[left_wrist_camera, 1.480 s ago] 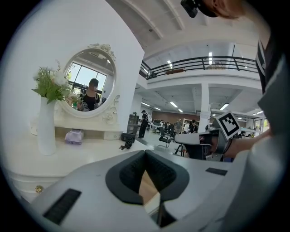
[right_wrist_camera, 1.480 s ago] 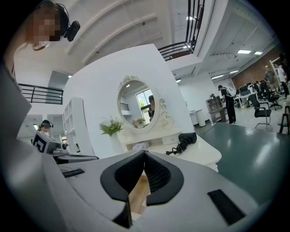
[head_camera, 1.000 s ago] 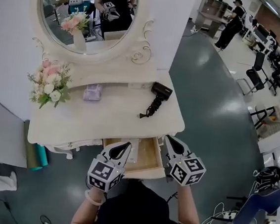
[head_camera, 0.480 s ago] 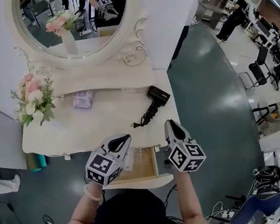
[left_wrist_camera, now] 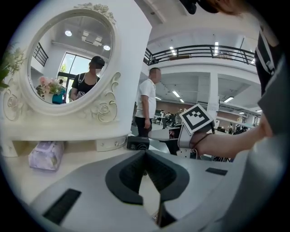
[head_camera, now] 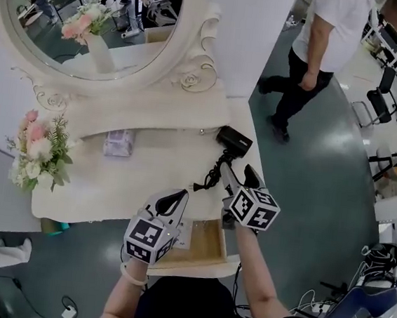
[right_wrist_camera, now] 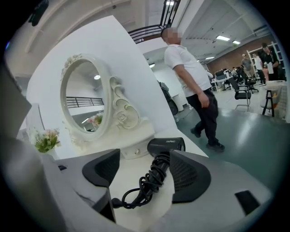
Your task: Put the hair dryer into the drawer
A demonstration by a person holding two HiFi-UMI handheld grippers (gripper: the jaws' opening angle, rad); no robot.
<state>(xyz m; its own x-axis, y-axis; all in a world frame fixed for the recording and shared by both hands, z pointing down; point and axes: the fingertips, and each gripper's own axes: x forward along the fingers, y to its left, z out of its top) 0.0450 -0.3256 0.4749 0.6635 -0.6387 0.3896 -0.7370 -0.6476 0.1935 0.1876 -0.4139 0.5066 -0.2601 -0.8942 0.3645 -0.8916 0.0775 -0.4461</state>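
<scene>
Currently right claw (head_camera: 239,173) is opening, jaws wide around the hair dryer (head_camera: 234,139) handle, not pinching; it lies on the bench (head_camera: 140,177). Left claw (head_camera: 173,200) closed, empty, over the open drawer (head_camera: 201,236).

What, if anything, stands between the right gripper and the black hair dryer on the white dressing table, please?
Nothing visible does. The right gripper is opening its jaws, aimed at the black hair dryer. Only its own coiled black cord lies between them on the white dressing table, not yet pressed.
</scene>
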